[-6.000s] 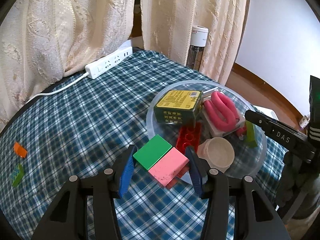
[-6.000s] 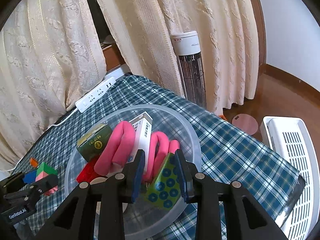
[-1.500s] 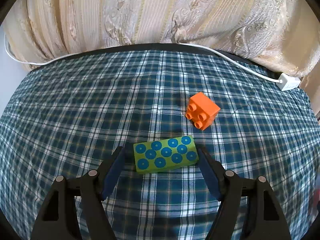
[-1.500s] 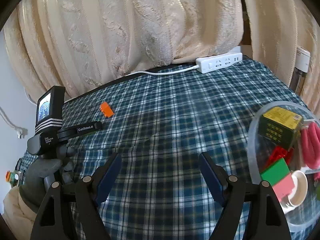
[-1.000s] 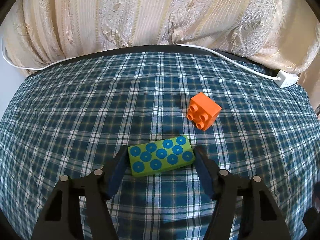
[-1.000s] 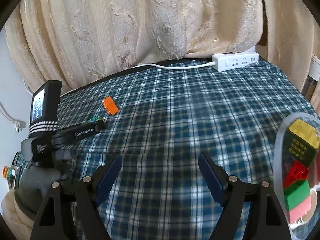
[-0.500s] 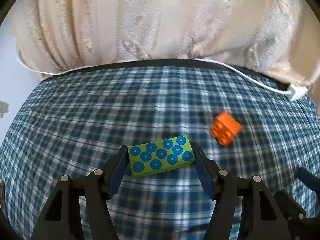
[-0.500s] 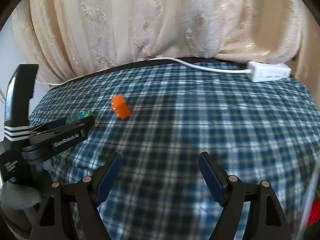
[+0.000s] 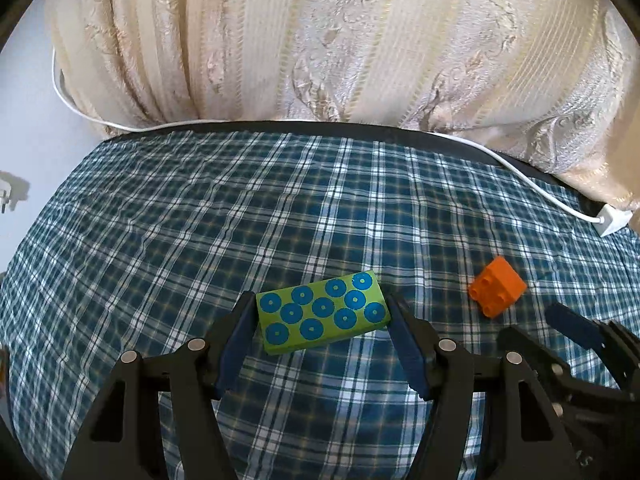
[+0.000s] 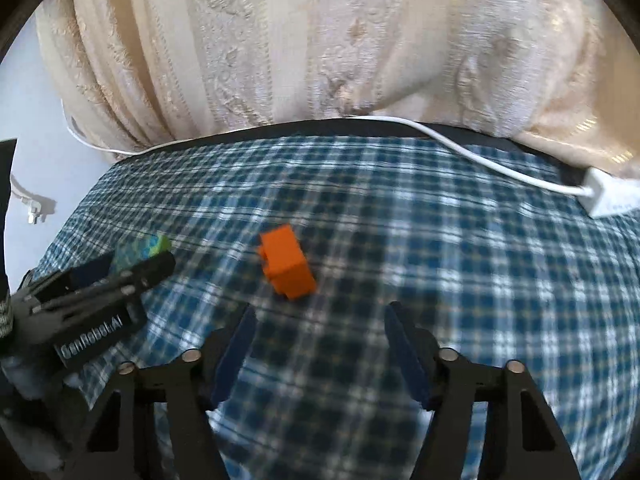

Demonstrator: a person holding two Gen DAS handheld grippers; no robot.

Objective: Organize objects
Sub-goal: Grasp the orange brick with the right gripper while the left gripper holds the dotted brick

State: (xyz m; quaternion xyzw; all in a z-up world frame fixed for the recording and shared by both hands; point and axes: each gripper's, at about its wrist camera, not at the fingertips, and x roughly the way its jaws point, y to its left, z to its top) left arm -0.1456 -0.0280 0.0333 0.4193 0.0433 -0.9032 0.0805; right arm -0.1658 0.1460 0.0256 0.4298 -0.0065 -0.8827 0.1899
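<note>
My left gripper (image 9: 322, 314) is shut on a green block with blue dots (image 9: 322, 312), held just above the checked tablecloth (image 9: 200, 220). An orange toy brick (image 9: 497, 291) lies on the cloth to its right. In the right wrist view the same orange brick (image 10: 287, 262) lies a little ahead of my right gripper (image 10: 318, 330), whose jaws are closing with nothing between them. The left gripper (image 10: 132, 268) with the green block (image 10: 154, 245) shows at the left of that view. The right gripper's fingertips (image 9: 572, 322) enter the left wrist view at the lower right, near the orange brick.
Cream curtains (image 9: 320, 40) hang behind the table's far edge. A white cable (image 9: 500, 160) runs along that edge to a white power strip (image 10: 612, 194) at the right. A wall plug (image 10: 34, 210) sits on the wall at the left.
My right gripper has swung left toward the orange brick and its jaws have narrowed. My left gripper has lifted the green block and shifted left, so the brick now lies further right.
</note>
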